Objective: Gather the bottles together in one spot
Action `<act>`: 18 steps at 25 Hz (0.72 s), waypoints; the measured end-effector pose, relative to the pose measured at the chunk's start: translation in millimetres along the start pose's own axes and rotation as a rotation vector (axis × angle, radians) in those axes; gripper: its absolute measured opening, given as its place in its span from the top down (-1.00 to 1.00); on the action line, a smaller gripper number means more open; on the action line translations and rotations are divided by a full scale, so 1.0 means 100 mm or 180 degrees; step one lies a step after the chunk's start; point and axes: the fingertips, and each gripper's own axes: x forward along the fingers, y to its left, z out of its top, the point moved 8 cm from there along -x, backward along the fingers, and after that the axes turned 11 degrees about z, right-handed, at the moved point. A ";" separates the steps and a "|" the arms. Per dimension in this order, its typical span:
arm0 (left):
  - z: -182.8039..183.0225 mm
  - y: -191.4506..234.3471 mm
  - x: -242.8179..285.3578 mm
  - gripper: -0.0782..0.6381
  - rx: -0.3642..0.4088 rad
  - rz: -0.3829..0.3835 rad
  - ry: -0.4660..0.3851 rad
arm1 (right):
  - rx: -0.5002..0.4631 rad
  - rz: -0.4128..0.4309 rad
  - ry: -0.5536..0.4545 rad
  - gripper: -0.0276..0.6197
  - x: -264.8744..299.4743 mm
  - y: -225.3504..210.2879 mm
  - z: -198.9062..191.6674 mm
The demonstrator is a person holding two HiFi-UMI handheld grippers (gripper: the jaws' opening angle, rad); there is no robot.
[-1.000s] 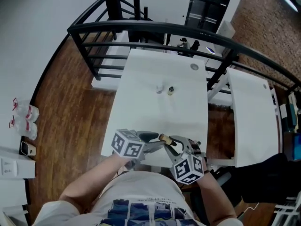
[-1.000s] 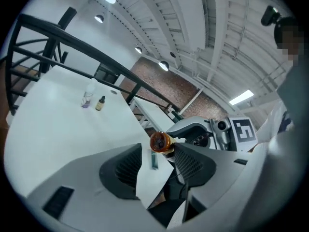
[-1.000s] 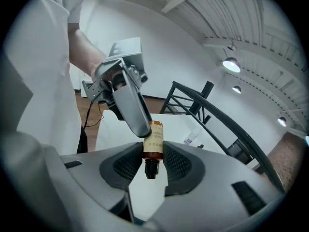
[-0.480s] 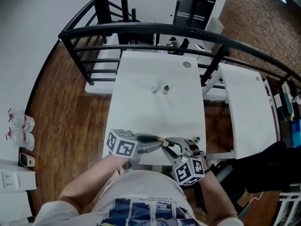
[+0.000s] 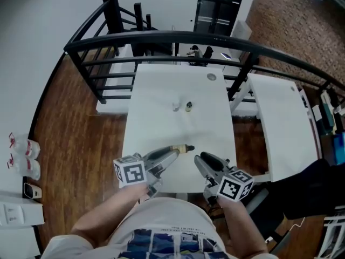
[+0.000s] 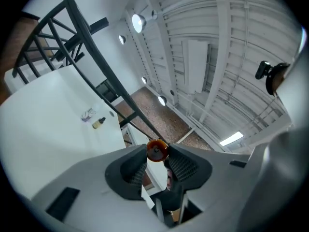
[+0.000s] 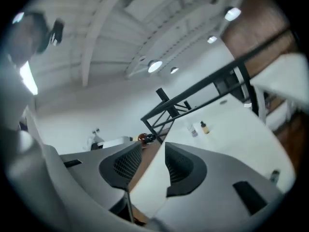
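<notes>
Sideways, the left gripper (image 5: 170,152) pinches a small amber bottle (image 5: 182,148).

On the far worktop (image 5: 161,85), the clear bottle (image 5: 176,107) and dropper bottle (image 5: 188,107) are too small for detail (labels unreadable); the left tool (image 6: 157,154) hides the held bottle (image 6: 157,150) body.

Head view: bright, even indoor light. My white table (image 5: 161,128) is nearly blown out, with only faint shadows on it. Fisheye bends the black railing (image 5: 161,35) into an arc. Both gripper views have black vignetted corners and heavy barrel distortion. Left gripper view is sharp, and the ceiling lamps (image 6: 138,21) flare. Right gripper view is soft, left edge smeared, and the spotlight (image 7: 154,65) glares.
</notes>
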 end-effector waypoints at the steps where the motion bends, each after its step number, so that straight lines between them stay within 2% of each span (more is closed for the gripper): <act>1: 0.02 -0.04 0.00 0.39 0.0057 -0.0025 -0.0087 | 0.0367 0.0132 -0.0153 0.50 0.02 0.01 0.01; 2: 0.03 -0.09 0.00 0.39 0.0137 -0.0041 -0.0160 | 0.0620 0.0259 -0.0250 0.50 0.06 0.03 0.01; 5: 0.02 -0.22 0.05 0.39 0.0490 -0.0067 -0.0259 | 0.1072 0.0562 -0.0352 0.50 0.20 0.09 -0.01; 8: -0.02 -0.33 0.08 0.40 0.0854 -0.0067 -0.0319 | 0.1527 0.0734 -0.0491 0.51 0.26 0.08 -0.06; 11: -0.02 -0.39 0.07 0.40 0.1161 -0.0049 -0.0321 | 0.1827 0.0882 -0.0693 0.53 0.26 0.06 -0.05; 13: -0.06 -0.43 0.09 0.40 0.1334 -0.0041 -0.0279 | 0.1963 0.0920 -0.0793 0.42 0.25 0.02 -0.05; 15: -0.11 -0.46 0.09 0.40 0.1461 -0.0037 -0.0234 | 0.1985 0.0919 -0.0839 0.39 0.26 0.00 -0.05; 18: -0.17 -0.48 0.11 0.40 0.1602 -0.0028 -0.0173 | 0.1748 0.0864 -0.0791 0.43 0.22 0.01 -0.02</act>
